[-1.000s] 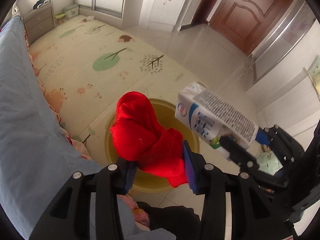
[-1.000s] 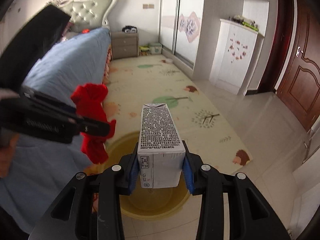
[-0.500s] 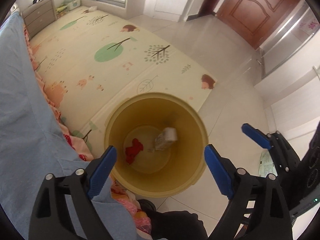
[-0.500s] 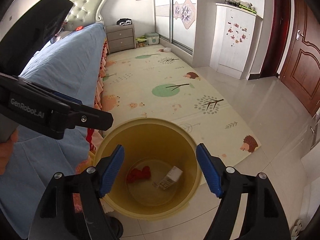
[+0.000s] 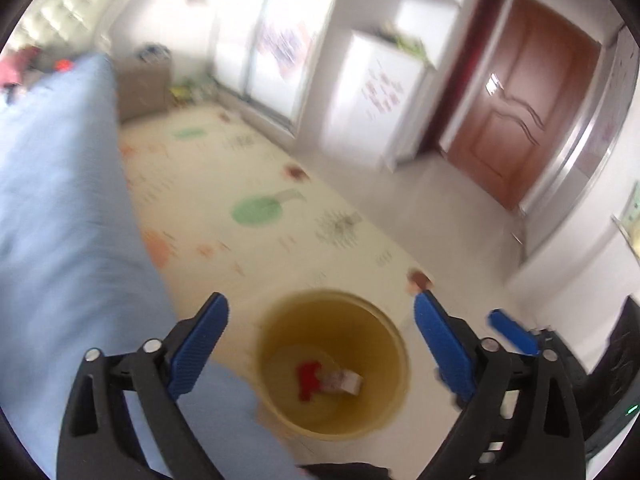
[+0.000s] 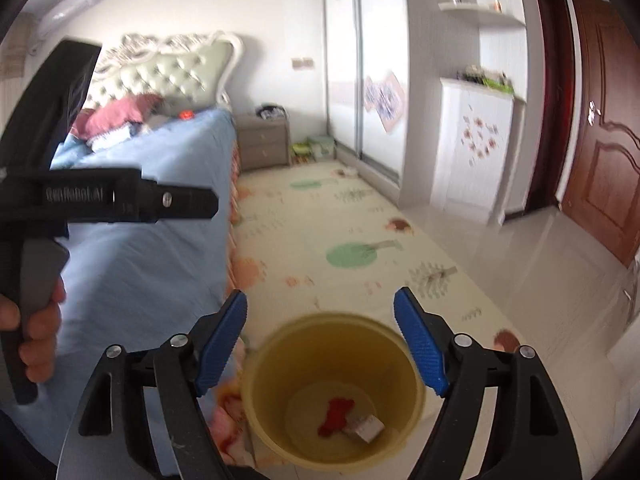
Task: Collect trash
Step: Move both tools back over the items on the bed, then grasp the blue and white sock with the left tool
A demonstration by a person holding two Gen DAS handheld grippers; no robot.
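A yellow bin (image 5: 394, 364) stands on the floor by the bed; it also shows in the right wrist view (image 6: 256, 396). At its bottom lie a red cloth (image 5: 307, 376) (image 6: 336, 416) and a white carton (image 5: 344, 382) (image 6: 366, 428). My left gripper (image 5: 322, 346) is open and empty, above and a little behind the bin. My right gripper (image 6: 320, 342) is open and empty above the bin. The left gripper's side shows at the left of the right wrist view (image 6: 176, 202).
A bed with a blue cover (image 5: 52, 220) (image 6: 152, 240) runs along the left. A patterned play mat (image 6: 352, 232) covers the floor beyond the bin. A white cabinet (image 6: 476, 152), a grey nightstand (image 6: 264, 144) and a brown door (image 5: 516, 104) stand farther off.
Both grippers opened and dropped the red cloth and the carton into the bin. Since then both have tilted up and drawn back; the bin sits lower in view.
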